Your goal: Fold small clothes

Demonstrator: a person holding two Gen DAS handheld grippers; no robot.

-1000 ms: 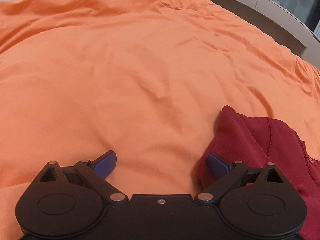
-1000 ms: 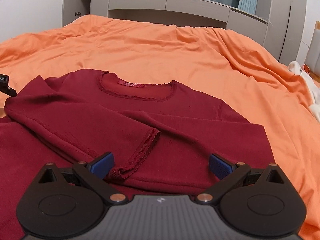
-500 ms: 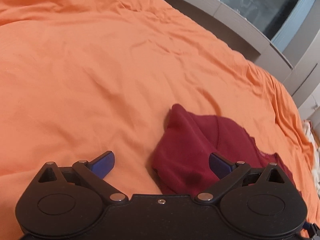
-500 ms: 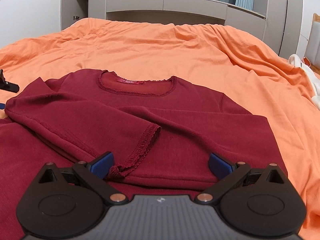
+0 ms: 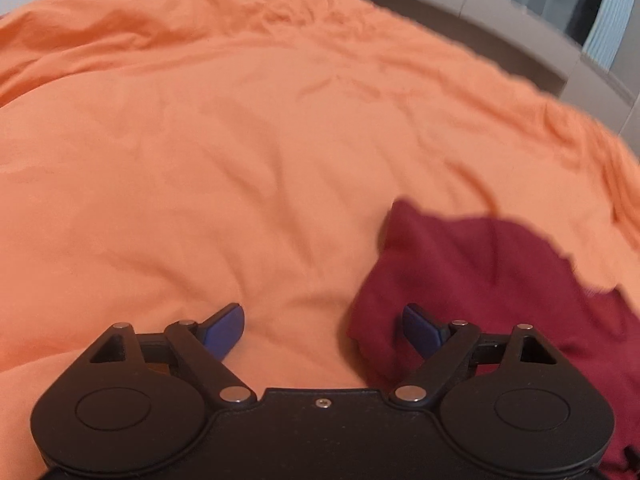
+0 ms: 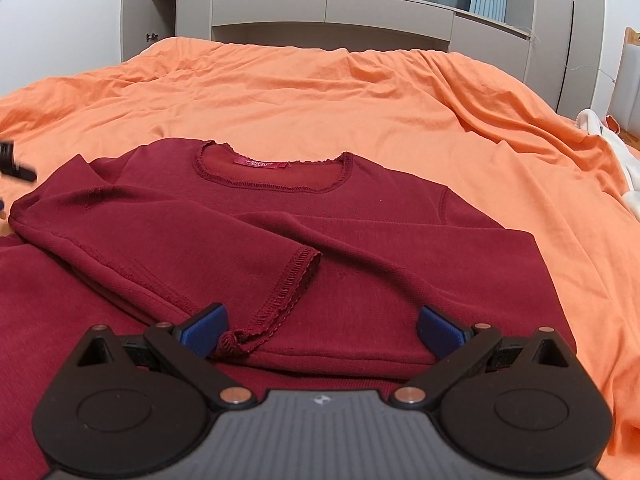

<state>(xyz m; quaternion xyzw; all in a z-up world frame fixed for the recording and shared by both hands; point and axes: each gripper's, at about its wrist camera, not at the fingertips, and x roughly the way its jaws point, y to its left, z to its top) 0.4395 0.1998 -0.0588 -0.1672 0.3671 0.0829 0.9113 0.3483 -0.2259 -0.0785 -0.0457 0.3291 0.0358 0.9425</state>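
Fingers of the right gripper [image 6: 322, 330] stand wide apart with nothing clamped; between them lies the lace-edged cuff [image 6: 280, 300] of a sleeve folded across the front of the dark red shirt [image 6: 380, 248]. This view shows the whole shirt spread flat on the orange bedspread [image 6: 320, 96], neckline and label facing away, grey cabinets [image 6: 328, 12] behind. The left gripper [image 5: 323, 330] is likewise wide open and empty, low over bare bedspread [image 5: 200, 160]; its blurred view shows only a bunched shirt edge [image 5: 480, 264], with the right blue pad [image 5: 420, 330] against that cloth.
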